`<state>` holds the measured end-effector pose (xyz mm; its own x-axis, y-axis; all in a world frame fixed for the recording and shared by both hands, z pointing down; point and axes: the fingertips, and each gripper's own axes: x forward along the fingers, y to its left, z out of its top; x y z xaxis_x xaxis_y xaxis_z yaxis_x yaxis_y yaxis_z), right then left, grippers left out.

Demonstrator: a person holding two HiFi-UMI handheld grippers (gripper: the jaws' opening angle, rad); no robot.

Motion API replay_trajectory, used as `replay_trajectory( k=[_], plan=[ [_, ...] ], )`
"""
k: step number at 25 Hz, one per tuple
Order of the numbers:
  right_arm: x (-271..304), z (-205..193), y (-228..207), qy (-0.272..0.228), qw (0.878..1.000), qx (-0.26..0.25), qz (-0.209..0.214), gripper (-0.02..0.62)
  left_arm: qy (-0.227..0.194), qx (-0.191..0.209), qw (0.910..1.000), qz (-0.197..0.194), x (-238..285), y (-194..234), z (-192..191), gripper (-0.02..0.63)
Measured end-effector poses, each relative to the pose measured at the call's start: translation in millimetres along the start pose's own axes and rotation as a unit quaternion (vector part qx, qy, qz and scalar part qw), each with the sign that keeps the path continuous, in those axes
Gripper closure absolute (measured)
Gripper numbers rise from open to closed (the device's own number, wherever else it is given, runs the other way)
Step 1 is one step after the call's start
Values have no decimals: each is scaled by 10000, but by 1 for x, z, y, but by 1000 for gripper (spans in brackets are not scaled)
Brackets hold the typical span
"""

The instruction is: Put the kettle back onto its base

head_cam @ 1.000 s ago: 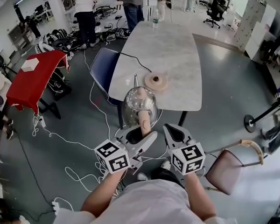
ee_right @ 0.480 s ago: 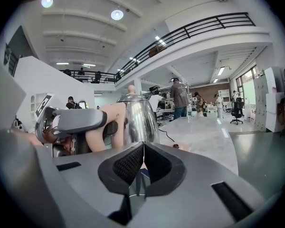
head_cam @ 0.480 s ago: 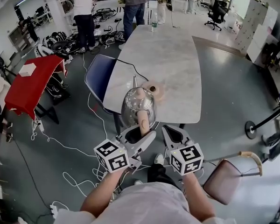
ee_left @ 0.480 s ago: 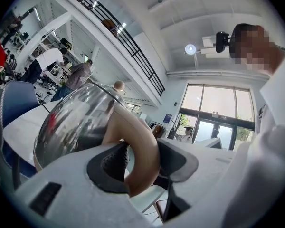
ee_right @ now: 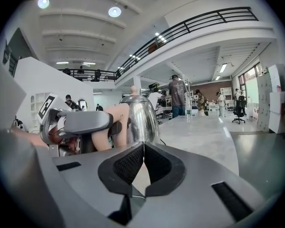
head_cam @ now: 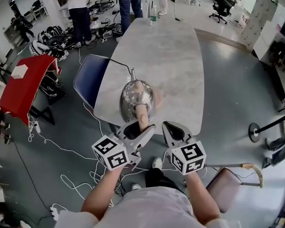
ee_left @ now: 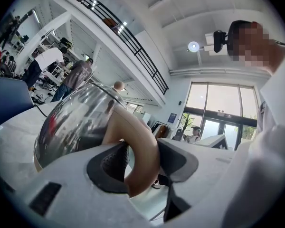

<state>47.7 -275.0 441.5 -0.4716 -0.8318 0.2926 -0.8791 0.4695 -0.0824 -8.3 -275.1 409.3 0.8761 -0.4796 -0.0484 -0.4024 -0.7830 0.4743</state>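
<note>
Left gripper (head_cam: 141,126) grasps kettle (head_cam: 133,100) handle; right gripper (head_cam: 174,128) clenched, empty. Hold level, centre over base (head_cam: 157,98) just beyond fingertips, lower.

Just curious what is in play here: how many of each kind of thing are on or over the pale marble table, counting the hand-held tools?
Shiny steel kettle with a tan handle: 1
Tan round kettle base, mostly hidden behind the kettle: 1
Clear plastic bottle: 1
Grey two-jaw grippers, the left gripper and the right gripper: 2
Total: 5
</note>
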Motion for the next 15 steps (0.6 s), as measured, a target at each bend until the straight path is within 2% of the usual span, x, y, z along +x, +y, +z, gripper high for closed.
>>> replay_trajectory(
  k=[15],
  plan=[
    [52,-6,-82,262,9995,138,148,589,61,-251,9993,266,84,72,-14,420]
  ],
)
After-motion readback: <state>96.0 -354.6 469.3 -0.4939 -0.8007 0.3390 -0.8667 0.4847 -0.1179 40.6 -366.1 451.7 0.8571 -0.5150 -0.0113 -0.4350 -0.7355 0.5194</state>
